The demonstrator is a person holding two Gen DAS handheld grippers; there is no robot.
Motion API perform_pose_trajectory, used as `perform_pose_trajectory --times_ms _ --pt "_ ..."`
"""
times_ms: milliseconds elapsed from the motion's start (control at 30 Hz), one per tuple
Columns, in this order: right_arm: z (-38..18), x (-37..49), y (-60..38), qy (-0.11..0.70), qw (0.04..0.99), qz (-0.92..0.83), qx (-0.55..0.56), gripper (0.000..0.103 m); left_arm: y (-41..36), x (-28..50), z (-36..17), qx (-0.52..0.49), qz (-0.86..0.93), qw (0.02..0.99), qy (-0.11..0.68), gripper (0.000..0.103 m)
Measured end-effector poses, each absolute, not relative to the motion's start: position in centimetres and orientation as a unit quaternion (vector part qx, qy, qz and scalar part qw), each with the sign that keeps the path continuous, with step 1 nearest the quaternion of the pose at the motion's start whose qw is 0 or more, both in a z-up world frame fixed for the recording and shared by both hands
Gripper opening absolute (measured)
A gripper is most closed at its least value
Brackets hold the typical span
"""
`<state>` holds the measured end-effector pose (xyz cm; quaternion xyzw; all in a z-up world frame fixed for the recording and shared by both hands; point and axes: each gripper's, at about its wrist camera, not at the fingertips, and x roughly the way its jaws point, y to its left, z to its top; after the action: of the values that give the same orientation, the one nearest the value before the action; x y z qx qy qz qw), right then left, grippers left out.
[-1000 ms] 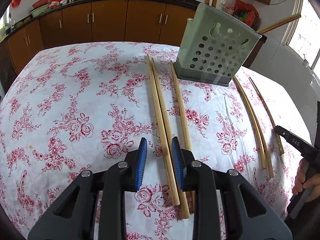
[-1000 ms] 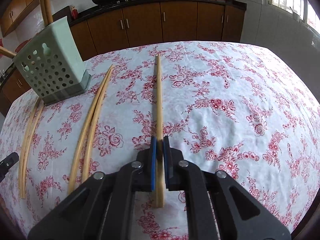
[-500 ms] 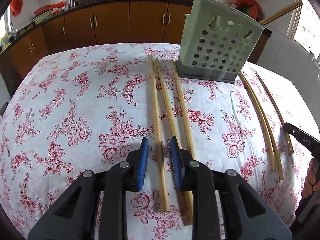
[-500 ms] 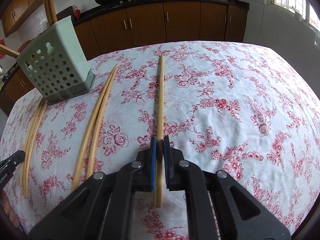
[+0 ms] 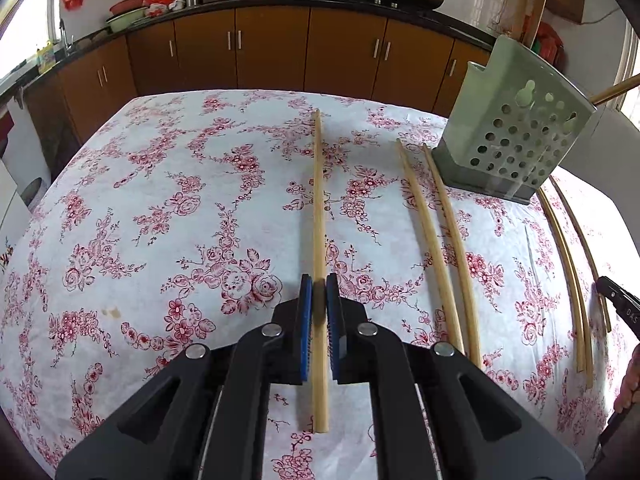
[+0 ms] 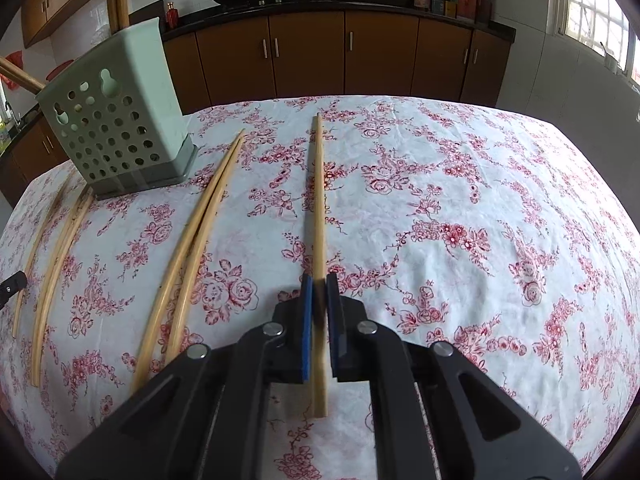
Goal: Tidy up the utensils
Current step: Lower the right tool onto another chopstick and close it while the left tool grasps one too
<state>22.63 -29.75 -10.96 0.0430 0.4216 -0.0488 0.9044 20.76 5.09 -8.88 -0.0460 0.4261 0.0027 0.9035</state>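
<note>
Currently, a long pale wooden chopstick [image 5: 319,216] is clamped between the closed blue-padded jaws of the left gripper [image 5: 319,294], over the counter's red-rose floral tablecloth [image 5: 160,208]. A second wooden chopstick [image 6: 318,200] is gripped likewise by the shut jaws of the right gripper [image 6: 319,292]. More loose chopsticks [image 6: 192,248] are seen lying beside a perforated pale green plastic utensil holder [image 6: 120,120], which stands upright.

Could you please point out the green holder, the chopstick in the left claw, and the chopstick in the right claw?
Holder [image 5: 516,136], left wrist view, on its perforated front wall.
Left chopstick [image 5: 318,200], left wrist view, mid-shaft ahead of the claw.
Right chopstick [image 6: 318,200], right wrist view, mid-shaft ahead of the claw.
</note>
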Motion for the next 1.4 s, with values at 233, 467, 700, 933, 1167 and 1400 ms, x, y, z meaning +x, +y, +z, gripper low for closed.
perform_pose_trajectory --times_ms 233,467,700,933,1167,1400 --pt "-11.0 22.7 -30.2 0.422 0.904 -0.046 0.049 0.008 5.4 20.9 -8.8 -0.058 -0.002 0.904 0.423 0.008" --pt "-11.0 22.7 -30.1 0.421 0.904 -0.047 0.049 0.008 5.3 20.5 -8.7 -0.06 -0.003 0.904 0.423 0.009" --pt "-11.1 22.7 -30.1 0.421 0.904 -0.047 0.049 0.009 5.2 20.6 -8.7 -0.059 -0.003 0.904 0.422 0.009" --pt "-11.0 22.7 -30.0 0.421 0.905 -0.046 0.048 0.009 5.2 20.6 -8.7 -0.057 -0.003 0.905 0.422 0.009" --pt "-11.1 21.4 -29.8 0.42 0.905 -0.046 0.048 0.009 4.6 20.2 -8.6 -0.031 -0.006 0.904 0.426 0.009" --pt "-11.0 20.8 -29.4 0.421 0.905 -0.045 0.043 0.008 4.5 19.3 -8.5 -0.023 -0.007 0.904 0.426 0.008"
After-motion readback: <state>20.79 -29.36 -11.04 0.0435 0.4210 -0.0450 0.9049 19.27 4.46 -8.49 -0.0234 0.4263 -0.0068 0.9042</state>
